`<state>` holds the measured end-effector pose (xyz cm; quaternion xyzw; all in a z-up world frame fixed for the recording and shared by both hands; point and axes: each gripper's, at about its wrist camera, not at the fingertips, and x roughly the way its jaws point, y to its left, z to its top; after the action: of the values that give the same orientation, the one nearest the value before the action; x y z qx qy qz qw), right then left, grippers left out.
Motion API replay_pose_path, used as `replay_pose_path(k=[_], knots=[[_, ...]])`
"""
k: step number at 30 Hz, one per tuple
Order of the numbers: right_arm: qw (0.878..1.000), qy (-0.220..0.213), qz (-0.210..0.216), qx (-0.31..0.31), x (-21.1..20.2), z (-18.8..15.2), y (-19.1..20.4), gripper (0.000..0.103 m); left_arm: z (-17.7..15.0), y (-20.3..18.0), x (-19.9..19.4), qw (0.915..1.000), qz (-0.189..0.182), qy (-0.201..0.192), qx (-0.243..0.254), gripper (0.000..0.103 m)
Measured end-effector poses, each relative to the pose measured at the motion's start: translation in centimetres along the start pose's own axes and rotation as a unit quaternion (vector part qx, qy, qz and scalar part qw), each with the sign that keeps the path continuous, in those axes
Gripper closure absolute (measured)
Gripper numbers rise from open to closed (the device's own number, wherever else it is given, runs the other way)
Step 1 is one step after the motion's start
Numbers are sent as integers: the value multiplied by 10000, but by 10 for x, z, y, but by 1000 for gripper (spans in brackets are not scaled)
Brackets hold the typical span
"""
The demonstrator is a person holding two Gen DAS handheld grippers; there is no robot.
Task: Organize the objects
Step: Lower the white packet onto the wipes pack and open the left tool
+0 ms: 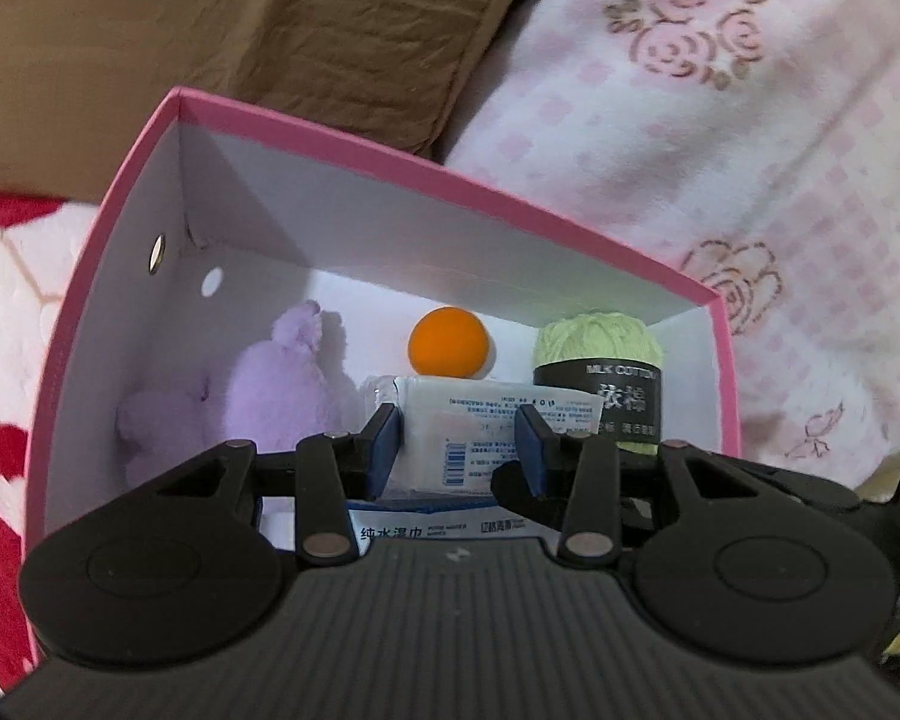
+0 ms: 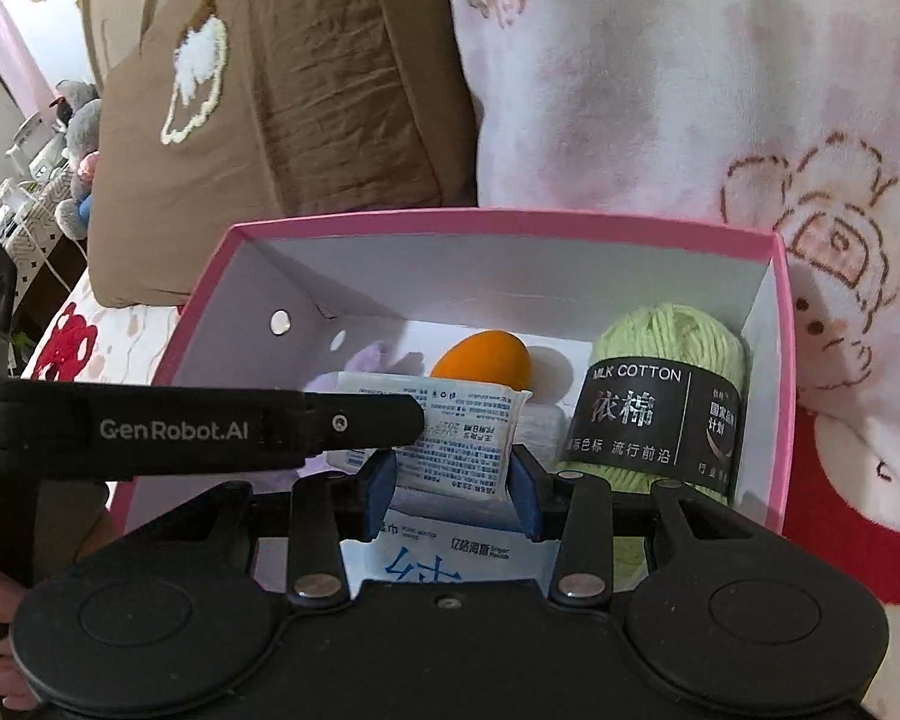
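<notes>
A pink box (image 1: 120, 252) (image 2: 780, 324) with white inside walls holds a purple plush toy (image 1: 258, 384), an orange ball (image 1: 449, 341) (image 2: 486, 360), a light green yarn skein with a black label (image 1: 600, 378) (image 2: 660, 414) and wet wipe packs. My left gripper (image 1: 459, 450) is inside the box, its blue pads on either side of a white wipe pack (image 1: 468, 438). My right gripper (image 2: 450, 480) has its pads on a small white wipe pack (image 2: 450, 444). The left gripper's finger (image 2: 330, 423) crosses the right wrist view. A blue-printed wipe pack (image 2: 444, 558) lies below.
The box sits on bedding: a brown pillow (image 2: 282, 90) behind it, a pink-and-white floral blanket (image 1: 750, 150) (image 2: 690, 90) to the right, a red-and-white blanket (image 1: 0, 420) to the left. A grey stuffed toy (image 2: 81, 138) stands at the far left.
</notes>
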<state>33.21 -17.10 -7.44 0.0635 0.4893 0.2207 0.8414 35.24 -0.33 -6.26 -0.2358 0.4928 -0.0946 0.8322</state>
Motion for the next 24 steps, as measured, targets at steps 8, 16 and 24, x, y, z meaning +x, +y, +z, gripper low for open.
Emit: replay_pose_path(k=[8,16,24], knots=[[9995,110,-243,142,20,-3,1,58,-2,3,17,9998,184,23,-57,63],[9986,-216,-452,-144,3,-15,4,50,-11,3,-16,9992,226,-172,279,55],[9967,-596,-441,-335,-32,-34,11,48,-29,1,-47,9988,133,-159,440,55]])
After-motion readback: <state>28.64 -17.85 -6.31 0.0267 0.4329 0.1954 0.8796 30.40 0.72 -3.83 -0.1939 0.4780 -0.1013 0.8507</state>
